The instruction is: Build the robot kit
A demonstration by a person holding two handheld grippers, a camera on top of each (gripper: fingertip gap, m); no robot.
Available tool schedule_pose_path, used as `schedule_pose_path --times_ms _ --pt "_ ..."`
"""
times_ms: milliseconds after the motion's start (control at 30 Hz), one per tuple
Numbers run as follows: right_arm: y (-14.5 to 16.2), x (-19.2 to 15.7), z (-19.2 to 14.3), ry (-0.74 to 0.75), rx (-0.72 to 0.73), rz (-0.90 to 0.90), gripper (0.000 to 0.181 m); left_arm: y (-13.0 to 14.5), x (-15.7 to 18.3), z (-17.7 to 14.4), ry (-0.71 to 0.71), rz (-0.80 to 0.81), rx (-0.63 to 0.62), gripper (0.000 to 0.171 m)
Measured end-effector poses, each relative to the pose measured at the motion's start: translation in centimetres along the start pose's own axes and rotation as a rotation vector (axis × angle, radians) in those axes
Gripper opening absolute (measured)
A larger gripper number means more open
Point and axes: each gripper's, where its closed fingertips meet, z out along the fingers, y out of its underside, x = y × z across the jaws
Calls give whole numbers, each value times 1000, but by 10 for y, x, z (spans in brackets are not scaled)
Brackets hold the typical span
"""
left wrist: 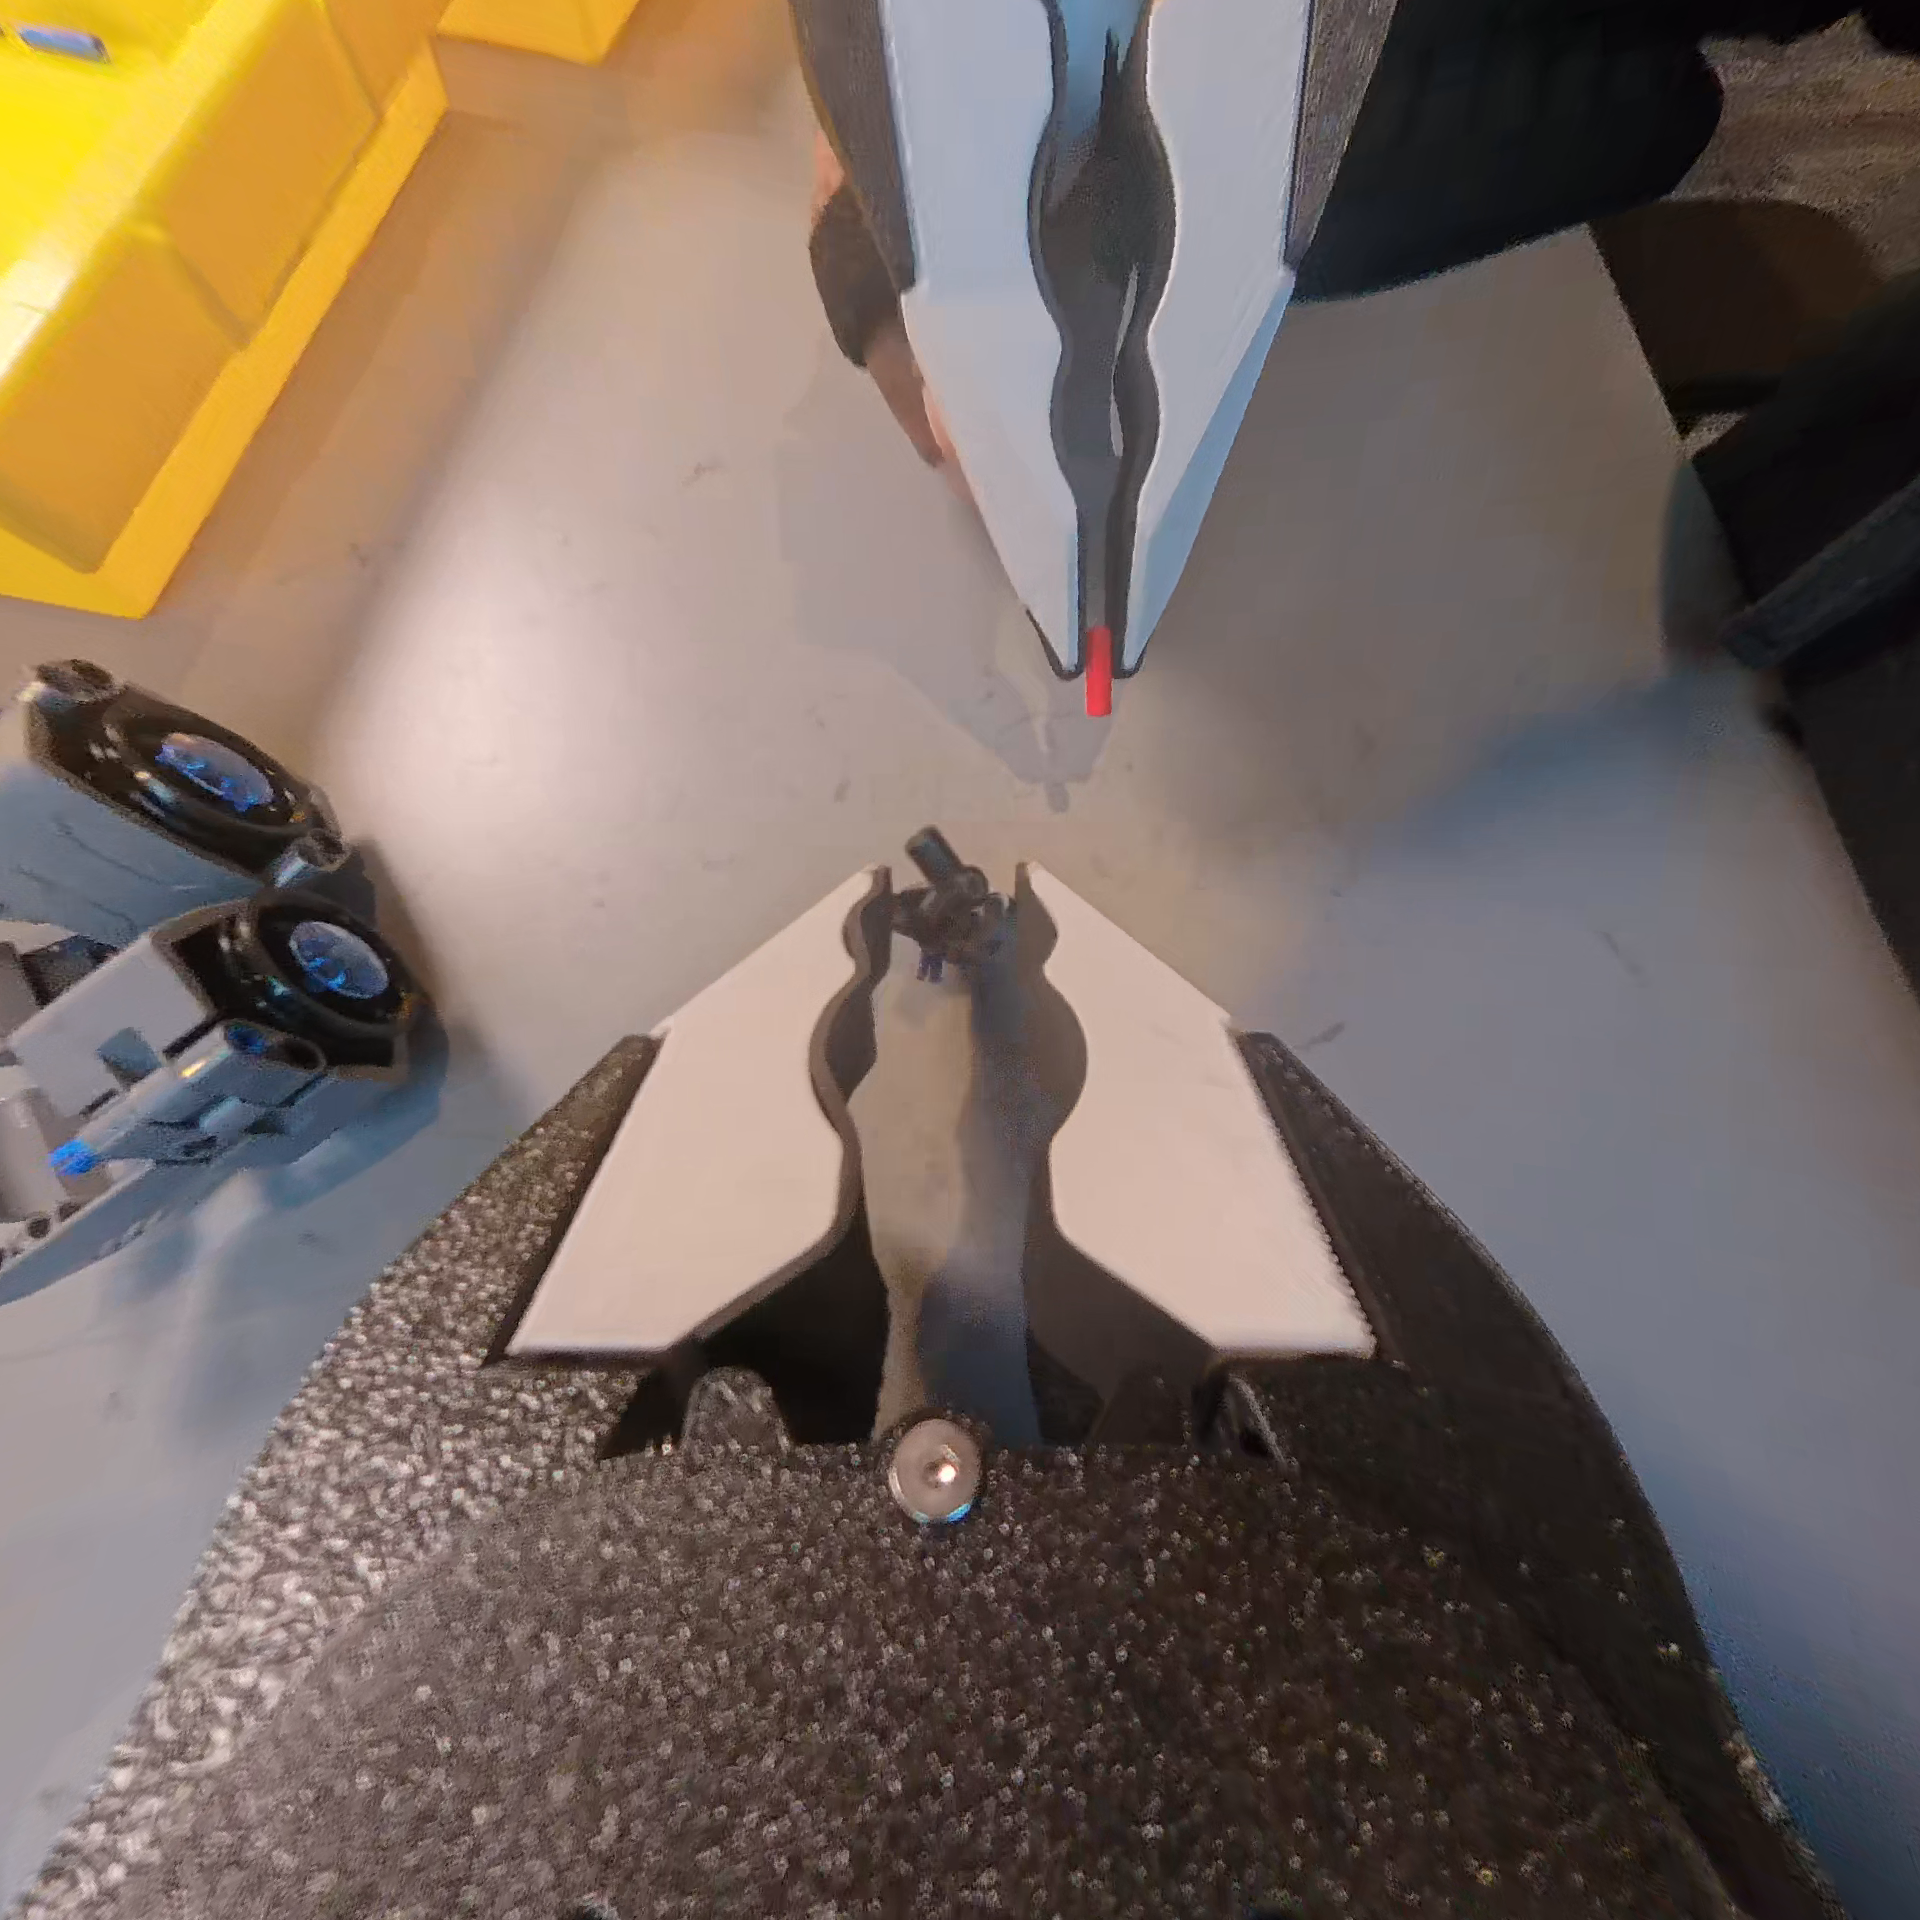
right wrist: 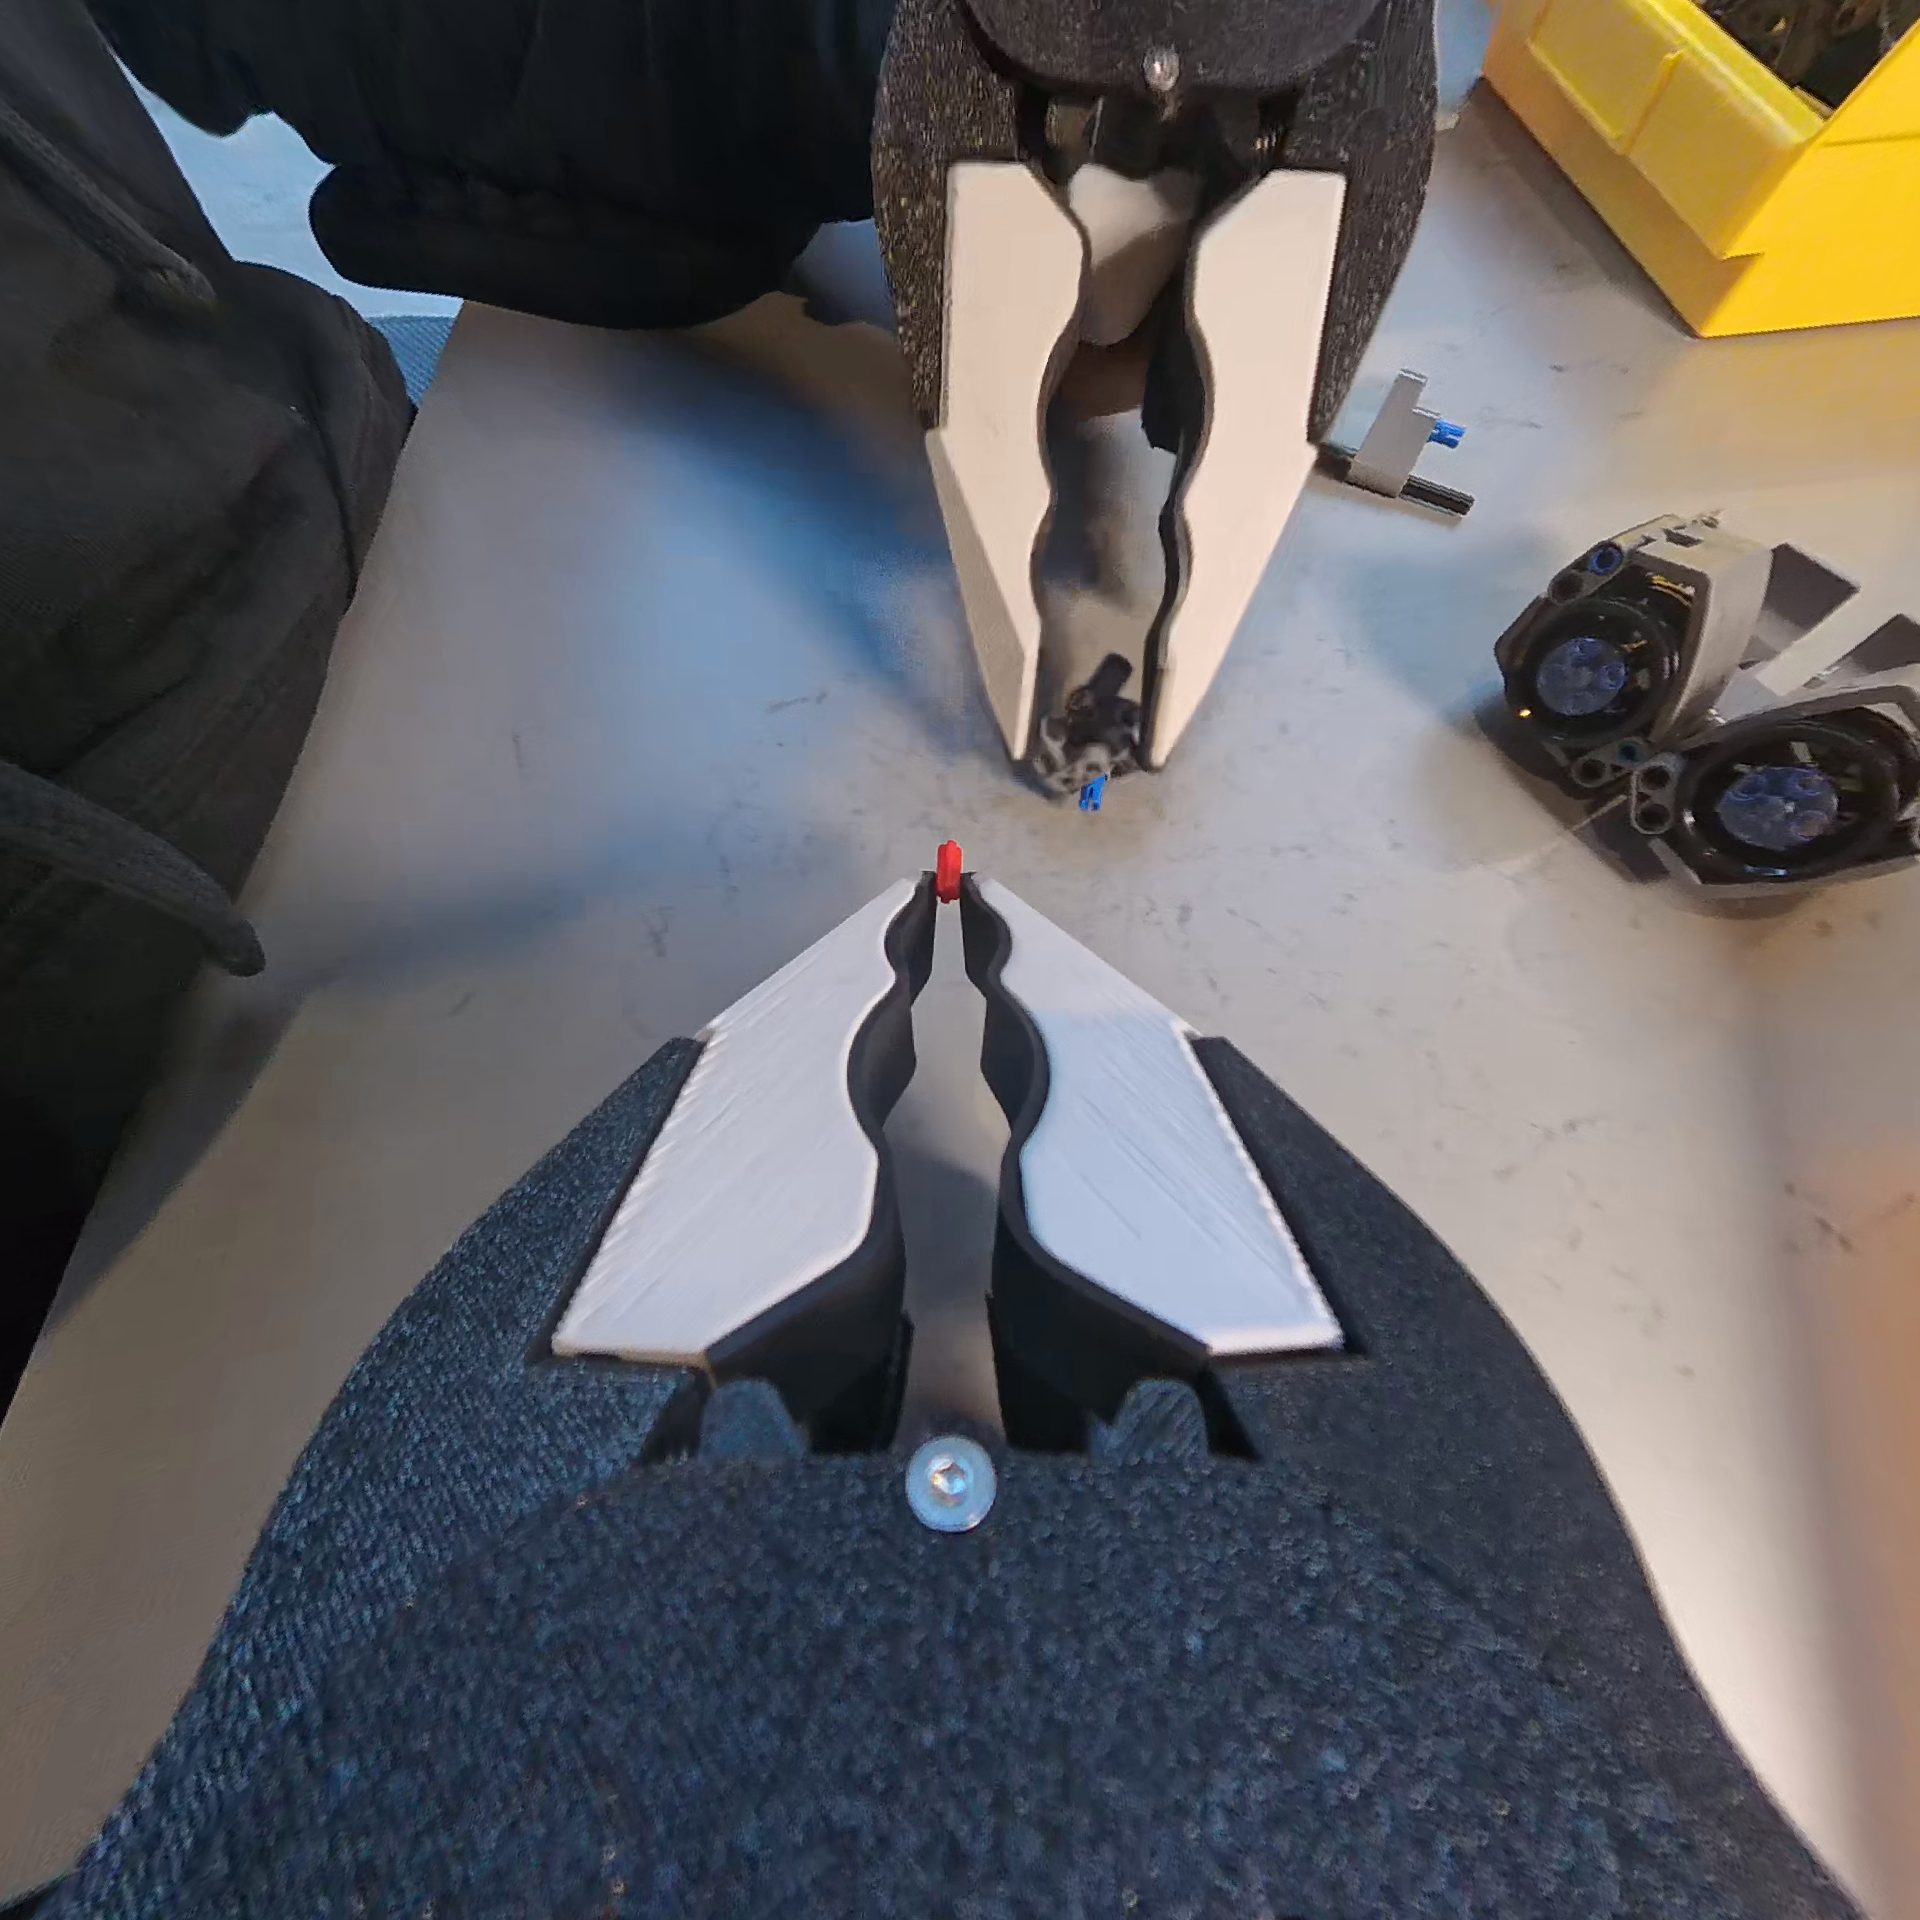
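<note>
Nearest the lens, left claw (left wrist: pixel 951 899) clamped on a small black clustered part (left wrist: pixel 948 909) with a blue pin, held at the fingertips just above the pale counter (left wrist: pixel 582 665). Facing it tip to tip, right claw (right wrist: pixel 948 883) pinched on a short red pin (right wrist: pixel 947 871), near the black part but not touching. Off to the left claw's left, at the far corner, a yellow bin (left wrist: pixel 197 260); closer on that same side, a grey-and-black assembly with two round blue-lensed housings (left wrist: pixel 260 977) resting on the counter. Behind the left claw as seen from the right wrist view, a small grey piece with a blue peg (right wrist: pixel 1403 442). Beside the right claw, dark sleeve (left wrist: pixel 1486 145) and dark fabric.
</note>
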Motion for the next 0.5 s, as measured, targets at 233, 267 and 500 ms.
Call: schedule_pose_path --times_ms 233,267,500 --pt "1 0 1 0 -9 7 3 11 -3 0 -38 17 -61 29" --pt "1 1 1 1 -7 7 3 14 -4 1 -44 17 -79 33" --pt "1 1 2 2 -9 10 3 18 -3 3 -15 -21 -89 42"
